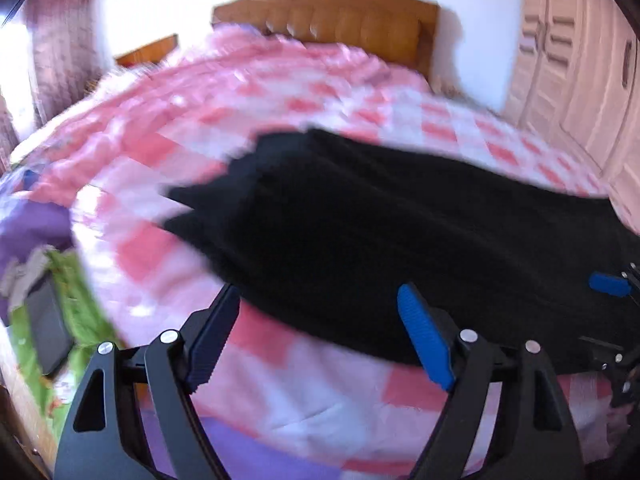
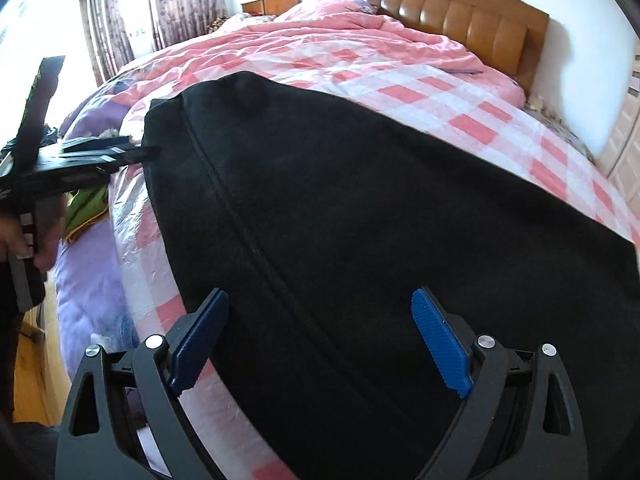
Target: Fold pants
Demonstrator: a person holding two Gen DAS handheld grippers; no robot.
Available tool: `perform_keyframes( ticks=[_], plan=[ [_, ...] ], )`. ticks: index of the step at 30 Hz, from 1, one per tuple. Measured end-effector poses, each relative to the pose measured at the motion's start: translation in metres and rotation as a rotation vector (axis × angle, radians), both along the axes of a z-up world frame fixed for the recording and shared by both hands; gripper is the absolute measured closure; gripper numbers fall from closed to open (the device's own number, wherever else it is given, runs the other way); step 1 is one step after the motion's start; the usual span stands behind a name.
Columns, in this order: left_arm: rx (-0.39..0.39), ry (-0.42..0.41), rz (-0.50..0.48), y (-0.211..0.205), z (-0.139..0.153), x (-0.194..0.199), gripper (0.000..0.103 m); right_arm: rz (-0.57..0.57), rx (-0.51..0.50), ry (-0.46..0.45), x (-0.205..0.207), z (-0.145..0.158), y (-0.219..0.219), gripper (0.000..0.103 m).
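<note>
Bedroom with pink checked quilt (image 2: 420, 92) on a wooden-headboard bed (image 2: 460, 16), left gripper (image 1: 320, 332) jaws apart above quilt at the pants' edge, right gripper (image 2: 320, 336) jaws apart over black pants (image 2: 360, 220) spread flat on quilt.

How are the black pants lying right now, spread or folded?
Spread: the black pants lie flat along the bed, seam visible; no fold shows.

Both grippers hanging with blue-padded fingers spread wide and gripping nothing: left gripper (image 1: 320, 336) tilting low, right gripper (image 2: 320, 340) hovering alongside, a hand (image 2: 24, 236) grasping the left handle
</note>
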State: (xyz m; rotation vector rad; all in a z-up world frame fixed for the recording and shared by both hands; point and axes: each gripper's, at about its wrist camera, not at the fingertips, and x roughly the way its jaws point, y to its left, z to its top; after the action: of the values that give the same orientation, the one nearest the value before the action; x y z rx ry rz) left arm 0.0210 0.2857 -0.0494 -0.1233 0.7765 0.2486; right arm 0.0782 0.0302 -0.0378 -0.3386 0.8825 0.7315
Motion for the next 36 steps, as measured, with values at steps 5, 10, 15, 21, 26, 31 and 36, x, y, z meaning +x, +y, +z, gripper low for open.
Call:
perform_keyframes(
  ticks=[5, 10, 15, 21, 26, 31, 36],
  plan=[
    [-0.309, -0.062, 0.012, 0.029, 0.005, -0.015, 0.021, 0.04, 0.063, -0.057, -0.013, 0.021, 0.015, 0.014],
    [-0.114, -0.095, -0.034, -0.011, 0.015, 0.011, 0.021, 0.007, 0.018, -0.015, 0.006, 0.003, 0.062, 0.014],
    [-0.02, -0.049, -0.015, -0.015, 0.013, 0.041, 0.021, 0.146, -0.041, 0.018, -0.017, -0.011, 0.074, 0.011],
    [0.022, -0.022, -0.102, -0.029, 0.017, 0.069, 0.015, 0.041, 0.094, 0.042, 0.034, 0.023, 0.019, 0.01],
    [0.059, 0.169, -0.07, -0.032, -0.019, 0.105, 0.013, -0.113, -0.008, 0.143, 0.127, -0.004, -0.005, 0.008],
    [0.0, 0.122, -0.088, -0.018, -0.024, 0.087, 0.013, -0.013, 0.002, 0.046, 0.127, -0.007, -0.018, 0.009],
    [0.005, 0.082, -0.109, -0.016, -0.024, 0.088, 0.012, -0.003, -0.028, 0.013, 0.118, -0.005, -0.013, 0.008]
  ],
)
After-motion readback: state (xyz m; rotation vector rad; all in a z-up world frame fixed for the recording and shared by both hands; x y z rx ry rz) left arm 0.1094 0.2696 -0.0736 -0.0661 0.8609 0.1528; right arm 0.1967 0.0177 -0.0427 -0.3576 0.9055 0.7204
